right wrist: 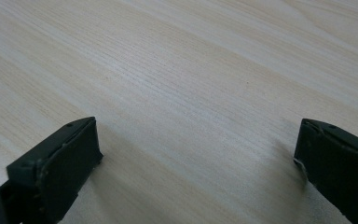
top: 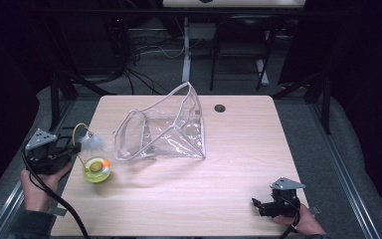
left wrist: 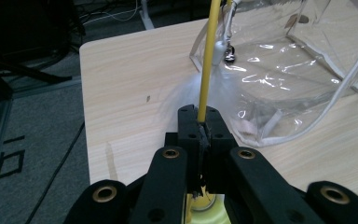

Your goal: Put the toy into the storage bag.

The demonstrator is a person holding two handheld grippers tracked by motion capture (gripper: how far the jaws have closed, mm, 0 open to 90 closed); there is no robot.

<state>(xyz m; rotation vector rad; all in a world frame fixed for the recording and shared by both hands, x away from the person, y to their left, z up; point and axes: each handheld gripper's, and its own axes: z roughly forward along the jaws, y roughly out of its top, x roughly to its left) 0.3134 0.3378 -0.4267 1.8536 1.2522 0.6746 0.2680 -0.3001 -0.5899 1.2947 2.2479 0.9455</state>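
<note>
Grippers: we hold 2 black two-jaw grippers at the near edge of the pale wooden table (top: 229, 174), 1 at each side.
Right gripper: our right gripper (top: 259, 205) sits low at the near right of the table; in the right gripper view we see its jaws spread wide over bare wood, nothing between them.
Left gripper: our left gripper (left wrist: 200, 122) is at the table's left edge, its jaws pressed together on the thin yellow wire stem (left wrist: 207, 65) of the toy.
Toy: we see the yellow-green round base with an orange ball (top: 97, 169) just beside our left gripper, on the table's left part; the stem arches up from it, and a white feather tuft (top: 92, 142) hangs at its end.
Pouch: the clear plastic zip pouch with white trim (top: 169, 130) stands open on the table's far middle, near the toy but apart from it.
Far edge: 1 dark round hole (top: 220, 108) lies beyond the pouch.
</note>
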